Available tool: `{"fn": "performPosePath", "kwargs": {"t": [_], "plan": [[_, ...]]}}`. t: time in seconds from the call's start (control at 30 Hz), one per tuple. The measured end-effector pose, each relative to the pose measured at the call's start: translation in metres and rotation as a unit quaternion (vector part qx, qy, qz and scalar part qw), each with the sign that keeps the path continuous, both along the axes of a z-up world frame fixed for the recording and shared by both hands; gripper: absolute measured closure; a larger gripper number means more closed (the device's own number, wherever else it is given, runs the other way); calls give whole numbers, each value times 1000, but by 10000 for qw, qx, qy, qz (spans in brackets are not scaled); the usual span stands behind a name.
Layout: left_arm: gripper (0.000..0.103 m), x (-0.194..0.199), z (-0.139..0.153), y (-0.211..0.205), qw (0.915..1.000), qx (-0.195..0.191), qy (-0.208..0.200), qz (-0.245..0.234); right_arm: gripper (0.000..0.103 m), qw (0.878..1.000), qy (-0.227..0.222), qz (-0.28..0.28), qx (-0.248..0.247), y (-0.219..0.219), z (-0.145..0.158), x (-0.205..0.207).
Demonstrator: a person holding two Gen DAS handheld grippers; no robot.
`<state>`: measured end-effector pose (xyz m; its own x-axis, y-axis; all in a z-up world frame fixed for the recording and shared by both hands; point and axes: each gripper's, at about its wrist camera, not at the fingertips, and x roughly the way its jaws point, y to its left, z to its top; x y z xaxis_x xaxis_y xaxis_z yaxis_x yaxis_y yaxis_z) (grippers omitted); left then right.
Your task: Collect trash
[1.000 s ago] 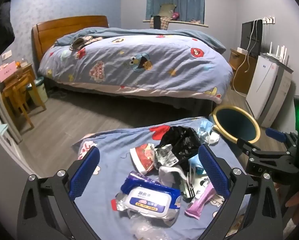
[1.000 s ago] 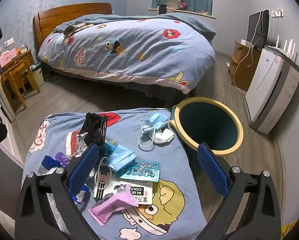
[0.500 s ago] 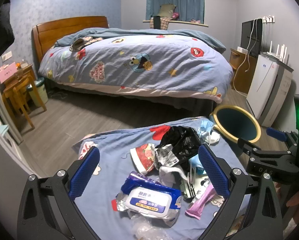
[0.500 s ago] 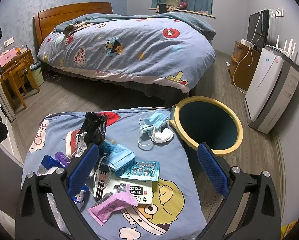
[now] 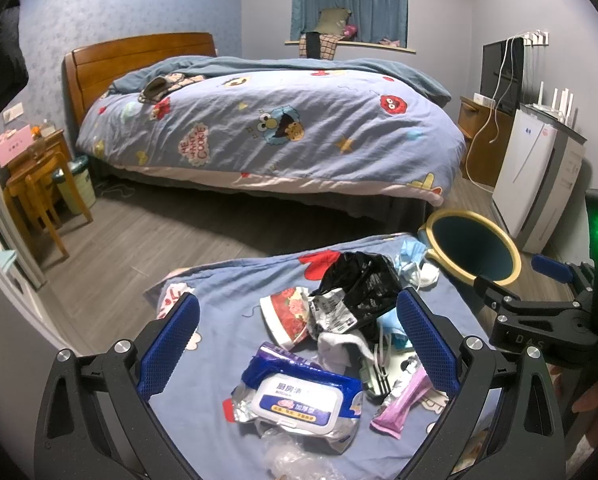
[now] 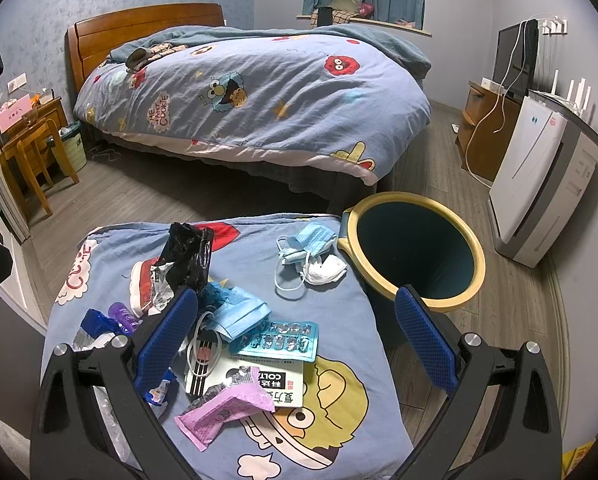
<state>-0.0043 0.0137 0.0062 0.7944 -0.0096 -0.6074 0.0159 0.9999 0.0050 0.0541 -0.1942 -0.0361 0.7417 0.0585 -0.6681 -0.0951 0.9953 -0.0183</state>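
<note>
Your left gripper [image 5: 299, 344] hangs with its jaws spread wide, holding nothing, above the left part of the trash heap on the blue cartoon cloth [image 5: 219, 300]. Between its fingers lie the wet-wipe pack [image 5: 299, 398], the crumpled red paper cup [image 5: 285, 312] and the black plastic bag [image 5: 355, 280]; the pink wrapper [image 5: 399, 410] lies just inside the right finger. Your right gripper [image 6: 297, 340] is also wide apart and empty, over the blue mask [image 6: 239, 310], the blister pack [image 6: 277, 340] and the medicine box [image 6: 259, 384]. Farther right, beside the cloth's edge, stands the open yellow-rimmed bin [image 6: 415, 304], its rim near your right finger.
</note>
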Motion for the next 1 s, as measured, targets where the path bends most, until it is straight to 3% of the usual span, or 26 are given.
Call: {"fn": "performPosePath", "kwargs": {"t": [1.0], "plan": [[5, -1, 0, 1, 10000, 10, -2, 0, 6, 10000, 13, 2, -15, 0, -1, 0]]}}
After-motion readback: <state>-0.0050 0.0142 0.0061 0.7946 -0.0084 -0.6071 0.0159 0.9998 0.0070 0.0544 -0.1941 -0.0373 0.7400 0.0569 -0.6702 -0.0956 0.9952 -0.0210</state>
